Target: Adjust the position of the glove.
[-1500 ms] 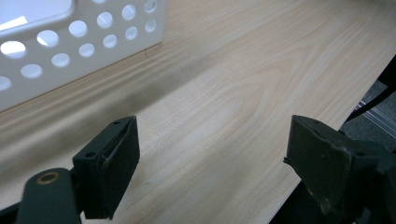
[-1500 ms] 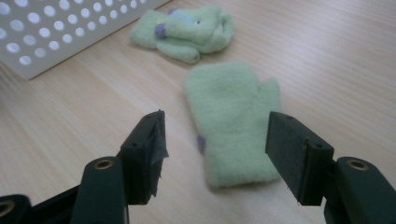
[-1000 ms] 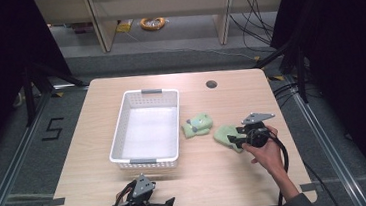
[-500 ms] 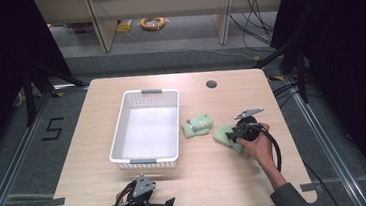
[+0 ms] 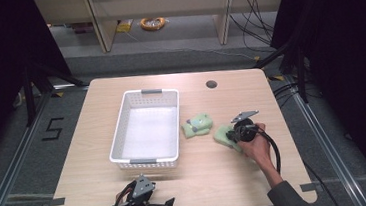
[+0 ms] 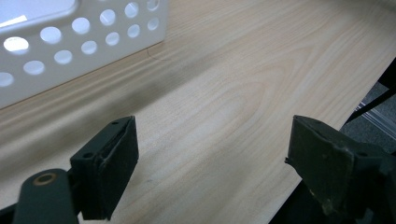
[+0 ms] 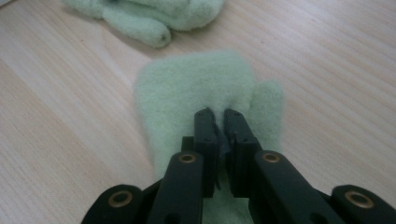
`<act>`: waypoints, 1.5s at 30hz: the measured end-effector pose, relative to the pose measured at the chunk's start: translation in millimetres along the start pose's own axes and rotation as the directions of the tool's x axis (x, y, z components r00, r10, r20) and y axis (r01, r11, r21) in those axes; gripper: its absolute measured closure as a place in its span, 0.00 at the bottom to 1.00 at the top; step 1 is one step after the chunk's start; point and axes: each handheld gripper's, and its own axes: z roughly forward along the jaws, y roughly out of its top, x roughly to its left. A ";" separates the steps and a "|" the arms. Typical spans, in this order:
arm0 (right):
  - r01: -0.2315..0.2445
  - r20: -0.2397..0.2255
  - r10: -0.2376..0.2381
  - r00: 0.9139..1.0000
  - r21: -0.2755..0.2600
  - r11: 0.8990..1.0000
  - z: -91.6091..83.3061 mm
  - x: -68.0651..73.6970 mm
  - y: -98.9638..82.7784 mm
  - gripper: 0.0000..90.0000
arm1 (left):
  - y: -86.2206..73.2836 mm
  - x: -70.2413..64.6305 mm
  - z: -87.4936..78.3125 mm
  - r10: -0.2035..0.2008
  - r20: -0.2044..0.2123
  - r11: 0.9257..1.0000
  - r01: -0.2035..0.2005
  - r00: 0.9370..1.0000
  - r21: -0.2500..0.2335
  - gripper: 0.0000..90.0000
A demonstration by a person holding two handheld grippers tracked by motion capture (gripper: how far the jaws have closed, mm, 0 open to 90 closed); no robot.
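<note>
Broadly, the scene was taken up by a light wooden table, on which a white perforated basket was set left of the middle, its long side running away from the person and its floor seen bare from above. Right of the basket, two pale green fleece mittens were laid on the wood: the farther mitten was left bunched just beside the basket's right wall, untouched, while the nearer mitten was spread flat a little to the right of it, the two lying near each other but apart. The nearer mitten was met by the right gripper, which was held in the person's right hand and pointed down and leftward onto the cloth; in the right gripper view its jaws had just been closing and were seen drawn almost together, with a small ridge of the mitten's fabric pinched up between the pads while the rest of it was left lying flat on the table, thumb part to the right. The left gripper was kept low at the near edge of the table, in front of the basket's near wall, its jaws spread wide apart with nothing but bare wood between them, as was shown in the left gripper view, where the basket's holed wall was caught at upper left
</note>
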 end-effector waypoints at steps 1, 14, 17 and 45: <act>0.017 -0.003 -0.017 1.000 -0.007 1.000 -0.6 -0.6 -0.3 0.96 | 0.9 1.0 -0.9 0.011 -0.002 1.000 -0.011 1.000 0.006 0.17; 0.204 -0.190 -0.231 0.954 -0.155 0.967 -49.9 32.5 2.2 0.97 | 1.6 0.4 -2.5 -0.014 -0.005 0.999 0.014 1.000 -0.029 0.17; 0.265 -0.247 -0.300 0.921 -0.166 0.950 -54.5 48.4 -0.2 0.97 | 1.9 1.7 -3.3 -0.001 -0.007 1.000 0.001 1.000 -0.015 0.17; 0.372 -0.446 -0.370 0.815 -0.086 0.924 -23.7 115.2 -29.6 0.91 | 1.1 1.1 -3.6 -0.001 -0.004 1.000 0.001 1.000 -0.010 0.17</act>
